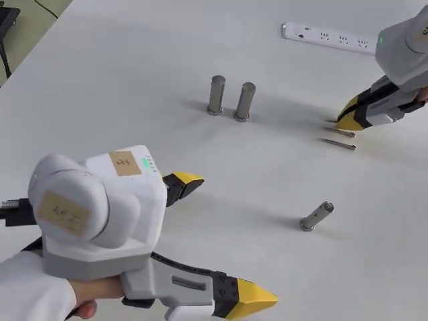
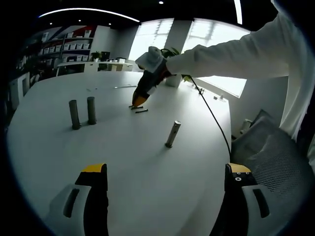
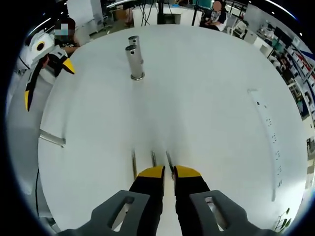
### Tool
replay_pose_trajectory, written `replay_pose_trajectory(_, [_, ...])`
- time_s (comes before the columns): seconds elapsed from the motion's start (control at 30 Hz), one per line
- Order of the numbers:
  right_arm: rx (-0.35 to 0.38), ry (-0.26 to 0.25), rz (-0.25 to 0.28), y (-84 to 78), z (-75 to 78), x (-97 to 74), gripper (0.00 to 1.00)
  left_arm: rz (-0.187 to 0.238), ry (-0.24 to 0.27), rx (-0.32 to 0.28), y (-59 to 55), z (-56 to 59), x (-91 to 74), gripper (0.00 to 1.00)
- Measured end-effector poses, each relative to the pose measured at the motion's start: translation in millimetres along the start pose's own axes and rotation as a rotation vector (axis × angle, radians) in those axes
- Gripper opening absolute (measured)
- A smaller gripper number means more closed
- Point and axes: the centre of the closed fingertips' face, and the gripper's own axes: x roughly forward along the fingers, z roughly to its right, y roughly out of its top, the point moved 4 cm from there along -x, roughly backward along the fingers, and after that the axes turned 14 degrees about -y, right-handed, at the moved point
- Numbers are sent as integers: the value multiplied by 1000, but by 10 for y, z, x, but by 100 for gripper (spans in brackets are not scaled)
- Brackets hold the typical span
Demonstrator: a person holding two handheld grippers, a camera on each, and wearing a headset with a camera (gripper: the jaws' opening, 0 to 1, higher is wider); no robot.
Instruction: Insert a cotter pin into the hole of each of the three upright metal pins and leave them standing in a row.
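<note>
The left gripper (image 1: 221, 239) is hovering at the near left with its jaws spread wide, gripping nothing. The fallen grey metal pin (image 1: 316, 216) is lying on the white surface (image 1: 100, 87) to their right. The right gripper (image 3: 169, 172) is keeping its jaws almost together over three thin steel cotter pins (image 3: 153, 158) at the far right; whether one is being pinched cannot be told. Two upright grey cylindrical pins (image 1: 216, 95) are standing side by side, just apart. Tan labels (image 1: 125, 162) are bearing illegible handwriting.
</note>
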Motion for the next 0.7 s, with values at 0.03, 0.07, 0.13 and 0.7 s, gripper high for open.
replay_pose_trajectory(0.03, [-22, -2, -4, 4, -9, -3, 1, -2, -2, -1, -3, 1, 4, 99])
replay_pose_trajectory(0.07, [-32, -4, -10, 10, -16, 1, 0, -4, -5, 0, -5, 4, 10, 99])
replay_pose_trajectory(0.13, [-49, -6, -17, 13, -21, 9, 0, -5, -12, 3, 0, 15, 18, 99])
replay_pose_trajectory(0.7, [-195, -60, -84, 54, 2, 48, 0, 23, -23, 1, 100, 69, 27, 96])
